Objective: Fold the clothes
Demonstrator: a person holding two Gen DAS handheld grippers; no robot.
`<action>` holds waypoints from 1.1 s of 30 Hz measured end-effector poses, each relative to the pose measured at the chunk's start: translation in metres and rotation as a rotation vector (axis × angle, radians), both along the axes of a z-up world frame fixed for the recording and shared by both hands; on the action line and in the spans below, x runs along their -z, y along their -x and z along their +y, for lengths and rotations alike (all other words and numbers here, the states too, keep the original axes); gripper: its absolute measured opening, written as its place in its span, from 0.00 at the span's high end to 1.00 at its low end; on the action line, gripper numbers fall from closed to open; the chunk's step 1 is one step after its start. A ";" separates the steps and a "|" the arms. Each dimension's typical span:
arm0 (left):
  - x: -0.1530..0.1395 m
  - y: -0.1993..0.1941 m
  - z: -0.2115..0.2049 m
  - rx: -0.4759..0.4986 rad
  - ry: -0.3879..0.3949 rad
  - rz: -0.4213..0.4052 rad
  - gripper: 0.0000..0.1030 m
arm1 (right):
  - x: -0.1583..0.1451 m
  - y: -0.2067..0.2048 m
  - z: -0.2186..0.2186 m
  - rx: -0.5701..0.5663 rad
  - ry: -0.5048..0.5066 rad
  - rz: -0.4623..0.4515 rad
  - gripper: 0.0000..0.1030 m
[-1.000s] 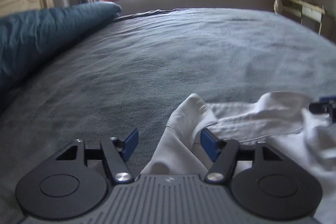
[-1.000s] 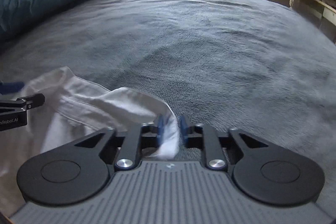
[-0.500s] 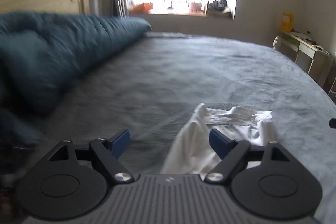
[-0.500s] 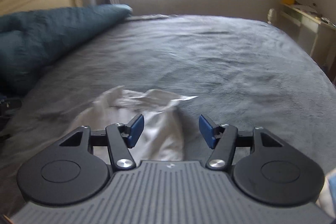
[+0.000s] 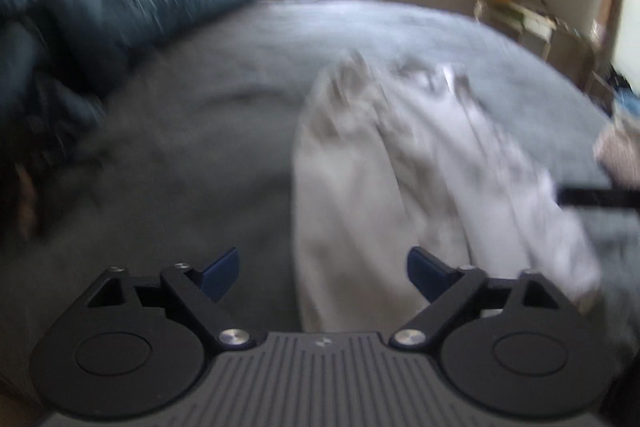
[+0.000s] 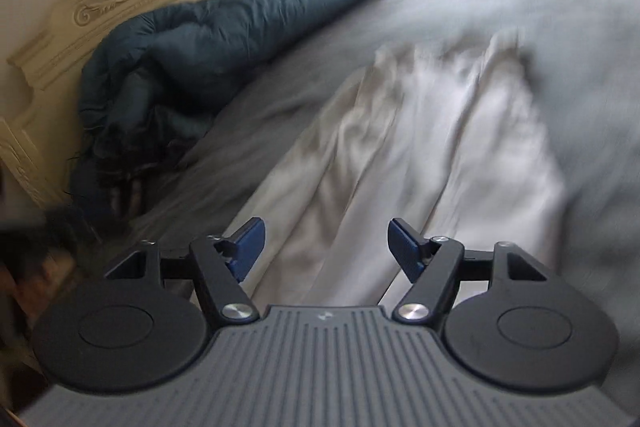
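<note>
Lying rumpled on the grey bedspread, the white garment shows no readable writing. Left gripper gapes empty; right gripper is opening, grasping nothing.

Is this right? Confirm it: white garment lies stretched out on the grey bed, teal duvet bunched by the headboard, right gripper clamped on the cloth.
One error: the right gripper grips nothing, its jaws opening above the white garment, as the right wrist view shows. The rest stands.

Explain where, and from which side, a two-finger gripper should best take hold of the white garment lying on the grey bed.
Probably the near hem of the white garment, approached from the near edge of the bed. It lies lengthwise away from the cameras, with long ridges to pinch. Both the left gripper and right gripper, still opening, are empty.
</note>
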State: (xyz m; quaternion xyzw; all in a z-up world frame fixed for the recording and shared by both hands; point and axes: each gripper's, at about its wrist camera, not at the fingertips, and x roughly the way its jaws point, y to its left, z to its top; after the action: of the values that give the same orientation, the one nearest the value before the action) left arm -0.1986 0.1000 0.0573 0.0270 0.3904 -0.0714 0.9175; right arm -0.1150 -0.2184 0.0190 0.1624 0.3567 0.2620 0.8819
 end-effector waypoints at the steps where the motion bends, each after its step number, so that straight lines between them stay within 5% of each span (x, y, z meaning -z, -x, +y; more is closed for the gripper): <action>1: 0.017 0.007 -0.006 0.026 -0.003 0.006 0.17 | 0.014 0.000 0.005 0.001 -0.022 0.039 0.34; 7: 0.075 0.043 -0.032 0.182 -0.002 -0.032 0.18 | 0.050 0.001 0.033 0.021 -0.054 0.127 0.34; 10: 0.092 0.047 -0.029 0.224 -0.022 -0.028 0.27 | 0.056 -0.003 0.048 0.005 -0.004 0.128 0.35; 13: 0.102 0.049 -0.014 0.211 0.032 -0.035 0.43 | 0.059 -0.004 0.059 0.016 0.044 0.119 0.35; 15: 0.101 0.047 -0.001 0.190 0.086 -0.029 0.67 | 0.062 -0.003 0.063 0.030 0.063 0.117 0.35; 18: 0.094 0.040 0.024 0.153 0.179 0.013 0.92 | 0.063 0.001 0.063 0.044 0.059 0.122 0.35; 21: 0.080 0.032 0.054 0.108 0.254 0.023 0.96 | 0.063 0.005 0.061 0.063 0.063 0.123 0.35; 27: 0.032 -0.005 0.121 -0.078 0.196 -0.145 0.97 | 0.064 0.009 0.062 0.111 0.075 0.109 0.35; 33: -0.014 -0.086 0.187 -0.344 0.095 -0.306 0.97 | 0.062 0.015 0.066 0.126 0.067 0.101 0.35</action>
State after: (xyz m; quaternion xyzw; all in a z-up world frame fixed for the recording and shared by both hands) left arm -0.1123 0.2872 0.0716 -0.0723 0.2417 0.0725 0.9649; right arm -0.1295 -0.1520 -0.0433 0.1680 0.3981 0.1853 0.8825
